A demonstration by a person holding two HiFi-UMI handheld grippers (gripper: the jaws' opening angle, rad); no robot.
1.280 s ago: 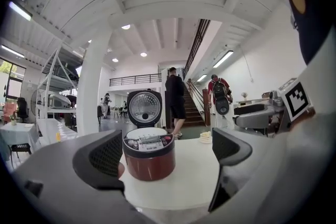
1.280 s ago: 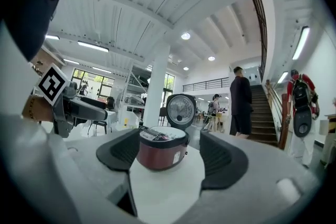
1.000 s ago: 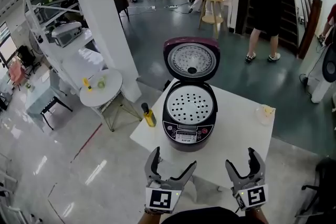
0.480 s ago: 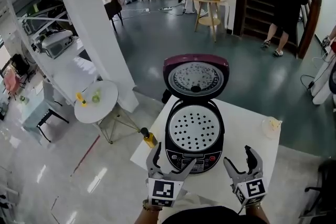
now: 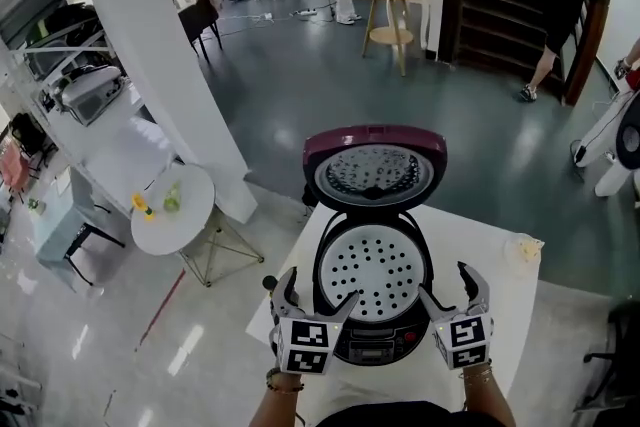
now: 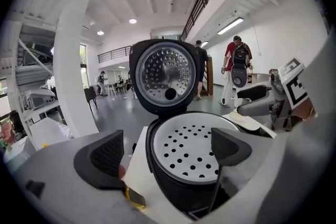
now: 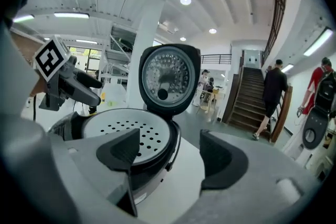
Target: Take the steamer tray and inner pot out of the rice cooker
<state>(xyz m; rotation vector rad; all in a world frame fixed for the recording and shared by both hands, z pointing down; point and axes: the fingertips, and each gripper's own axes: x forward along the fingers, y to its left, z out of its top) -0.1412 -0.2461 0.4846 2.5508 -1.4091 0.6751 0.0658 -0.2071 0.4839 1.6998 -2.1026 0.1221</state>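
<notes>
The maroon rice cooker (image 5: pixel 372 347) stands on the white table (image 5: pixel 482 250) with its lid (image 5: pixel 375 169) raised. The white perforated steamer tray (image 5: pixel 375 270) sits in its mouth and hides the inner pot. My left gripper (image 5: pixel 318 300) is open at the cooker's front left rim. Open too, my right gripper (image 5: pixel 447 289) is at the front right rim. Neither touches the tray. In the left gripper view the tray (image 6: pixel 191 150) lies beyond my left gripper (image 6: pixel 168 149). In the right gripper view my right gripper (image 7: pixel 170 152) straddles the cooker's right edge, with the tray (image 7: pixel 121 128) to its left.
A yellow-capped bottle (image 5: pixel 268 283) stands by the cooker's left side, mostly hidden by my left gripper. A small clear cup (image 5: pixel 524 250) sits at the table's right edge. A white pillar (image 5: pixel 150 65) and a round side table (image 5: pixel 170 210) are to the left. People walk in the background.
Both grippers have moved forward from the table's near edge and now flank the cooker's front. The cooker looks closer in the head view. Both sets of jaws stayed open.
</notes>
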